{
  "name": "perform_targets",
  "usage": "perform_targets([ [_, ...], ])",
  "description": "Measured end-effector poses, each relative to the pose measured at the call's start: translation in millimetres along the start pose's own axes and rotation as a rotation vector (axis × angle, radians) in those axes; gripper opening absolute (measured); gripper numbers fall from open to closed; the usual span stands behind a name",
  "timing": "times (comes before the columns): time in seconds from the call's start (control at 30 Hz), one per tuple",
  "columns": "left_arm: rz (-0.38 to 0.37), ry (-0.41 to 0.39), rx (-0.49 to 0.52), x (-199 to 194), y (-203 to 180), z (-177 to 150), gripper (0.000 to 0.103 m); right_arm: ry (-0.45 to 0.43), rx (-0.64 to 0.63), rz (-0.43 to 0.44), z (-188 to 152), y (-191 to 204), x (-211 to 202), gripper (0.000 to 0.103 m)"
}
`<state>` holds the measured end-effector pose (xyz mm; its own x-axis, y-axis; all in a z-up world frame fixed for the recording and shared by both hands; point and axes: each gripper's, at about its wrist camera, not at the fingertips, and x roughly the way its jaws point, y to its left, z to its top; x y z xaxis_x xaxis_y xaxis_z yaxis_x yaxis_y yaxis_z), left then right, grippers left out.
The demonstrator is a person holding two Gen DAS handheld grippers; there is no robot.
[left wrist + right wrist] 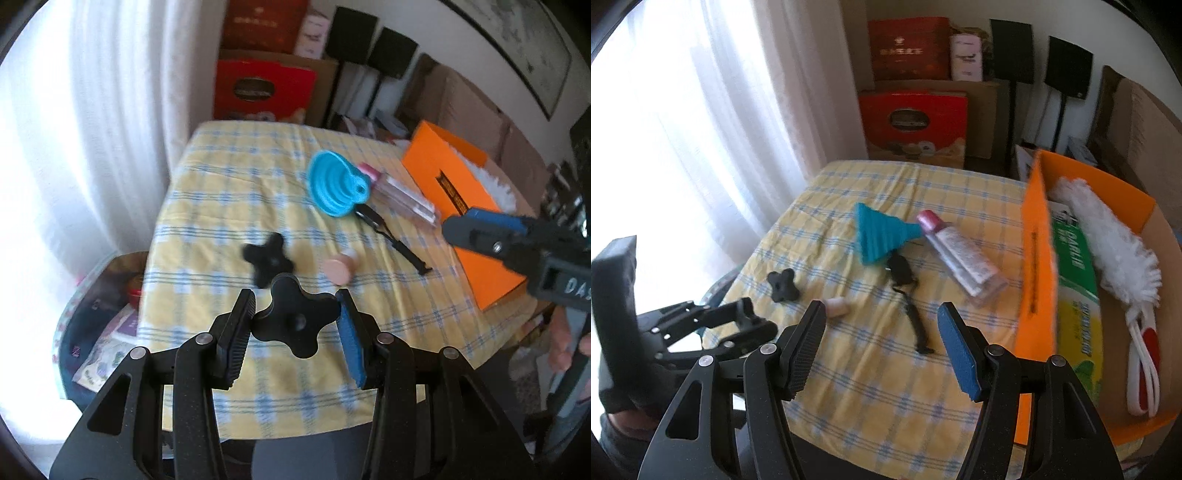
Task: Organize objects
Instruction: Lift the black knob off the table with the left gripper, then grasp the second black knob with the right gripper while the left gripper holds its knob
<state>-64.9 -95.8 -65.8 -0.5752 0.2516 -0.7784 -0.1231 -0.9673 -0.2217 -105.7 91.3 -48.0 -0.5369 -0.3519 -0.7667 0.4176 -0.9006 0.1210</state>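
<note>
Here, left gripper (295, 321) clamps a black knob (295, 323) over the table's (207, 206) near edge; orange box (476, 206) lies rightward, beside the open, empty right gripper (882, 343)

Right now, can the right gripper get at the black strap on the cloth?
Probably yes. The right gripper stands open and empty, the black strap lies right ahead between its fingers, and nothing lies over it.
</note>
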Motion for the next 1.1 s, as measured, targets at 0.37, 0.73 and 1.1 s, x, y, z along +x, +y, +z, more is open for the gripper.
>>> perform_targets([
  [0.37, 0.067, -0.051, -0.140, -26, 49, 2, 0.041, 0.024, -0.073, 0.053, 12, 40, 46, 0.066],
  [0.73, 0.137, -0.074, -0.212, -32, 77, -7, 0.041, 0.047, -0.167, 0.036, 12, 79, 90, 0.066],
  [1.1, 0.148, -0.069, -0.256, -29, 91, -11, 0.041, 0.069, -0.240, -0.004, 6, 105, 124, 0.052],
])
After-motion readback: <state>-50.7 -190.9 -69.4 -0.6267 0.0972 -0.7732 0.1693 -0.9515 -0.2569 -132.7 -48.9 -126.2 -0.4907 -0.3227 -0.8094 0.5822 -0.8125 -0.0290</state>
